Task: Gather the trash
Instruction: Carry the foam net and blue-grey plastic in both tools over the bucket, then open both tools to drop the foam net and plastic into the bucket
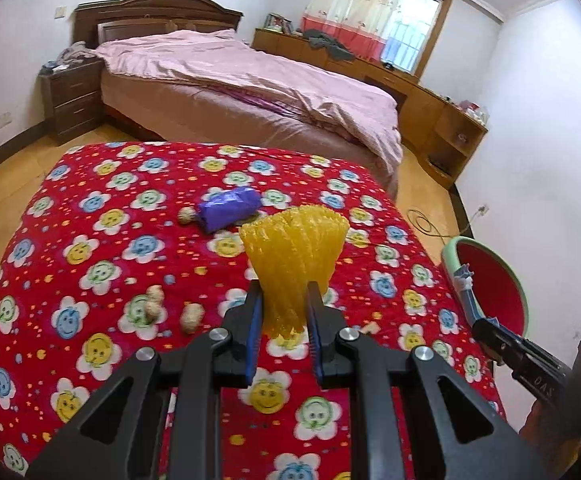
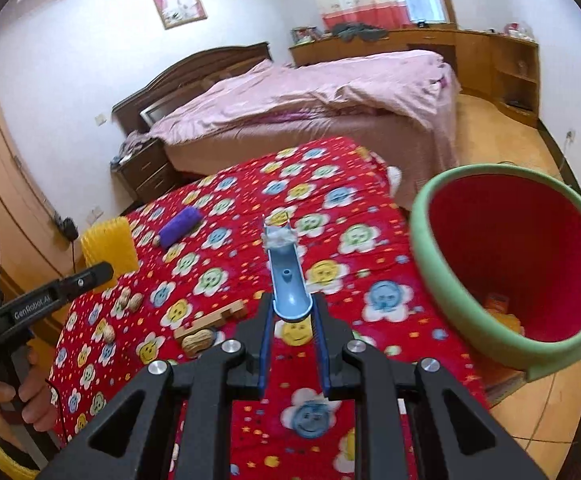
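My left gripper (image 1: 283, 300) is shut on a yellow brush head (image 1: 295, 256), bristles up, held above the red flowered cloth (image 1: 102, 240). It shows at the left of the right wrist view (image 2: 110, 246). My right gripper (image 2: 292, 316) is shut on a blue handle (image 2: 286, 272) with torn tape at its tip, joined to a red bin with a green rim (image 2: 506, 264), tilted beside the table. The bin also shows in the left wrist view (image 1: 494, 280). A purple wrapper (image 1: 228, 208) and several peanuts (image 1: 192, 318) lie on the cloth.
A small wooden block (image 2: 214, 316) and a peanut (image 2: 198, 340) lie near my right gripper. A bed with a pink cover (image 1: 250, 72) stands behind the table. Wooden cabinets (image 1: 442, 108) line the far wall. A cable (image 1: 430, 224) lies on the floor.
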A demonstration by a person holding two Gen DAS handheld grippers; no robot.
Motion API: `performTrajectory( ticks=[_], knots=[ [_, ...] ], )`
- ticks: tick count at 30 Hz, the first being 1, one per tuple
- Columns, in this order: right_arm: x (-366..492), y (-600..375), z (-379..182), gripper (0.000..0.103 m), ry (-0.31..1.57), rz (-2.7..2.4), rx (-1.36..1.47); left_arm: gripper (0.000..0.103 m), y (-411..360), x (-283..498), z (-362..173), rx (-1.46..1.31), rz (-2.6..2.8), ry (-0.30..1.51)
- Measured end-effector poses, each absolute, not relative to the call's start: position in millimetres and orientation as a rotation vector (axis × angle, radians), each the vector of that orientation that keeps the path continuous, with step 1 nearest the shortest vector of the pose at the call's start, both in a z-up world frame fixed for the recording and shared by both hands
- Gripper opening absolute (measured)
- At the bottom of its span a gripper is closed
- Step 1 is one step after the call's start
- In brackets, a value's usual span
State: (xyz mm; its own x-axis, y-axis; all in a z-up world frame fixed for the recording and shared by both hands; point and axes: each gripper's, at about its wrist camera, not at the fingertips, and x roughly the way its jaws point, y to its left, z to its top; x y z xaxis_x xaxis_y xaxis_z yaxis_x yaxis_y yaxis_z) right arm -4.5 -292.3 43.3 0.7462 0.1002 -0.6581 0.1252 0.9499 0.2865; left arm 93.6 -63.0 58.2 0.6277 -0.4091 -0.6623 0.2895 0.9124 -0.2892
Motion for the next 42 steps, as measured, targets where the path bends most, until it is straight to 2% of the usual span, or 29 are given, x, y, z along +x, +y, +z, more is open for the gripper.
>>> performTrajectory(
  ticks=[19, 35, 42],
  knots=[
    [-54.9, -398.6, 44.2, 0.02, 0.646, -0.245, 0.475, 0.02, -212.0, 83.5, 77.3, 0.008, -0.714, 0.822],
    [-72.0, -468.0, 23.4, 0.021, 0.619, -0.368, 0.571, 0.02, -331.5, 78.8, 50.7, 0.171, -0.875, 0.867],
    [-72.9, -480.8, 14.9, 0.022, 0.619, -0.383, 0.604, 0.037, -346.3, 81.9, 42.9, 0.196, -0.87, 0.886]
  ],
)
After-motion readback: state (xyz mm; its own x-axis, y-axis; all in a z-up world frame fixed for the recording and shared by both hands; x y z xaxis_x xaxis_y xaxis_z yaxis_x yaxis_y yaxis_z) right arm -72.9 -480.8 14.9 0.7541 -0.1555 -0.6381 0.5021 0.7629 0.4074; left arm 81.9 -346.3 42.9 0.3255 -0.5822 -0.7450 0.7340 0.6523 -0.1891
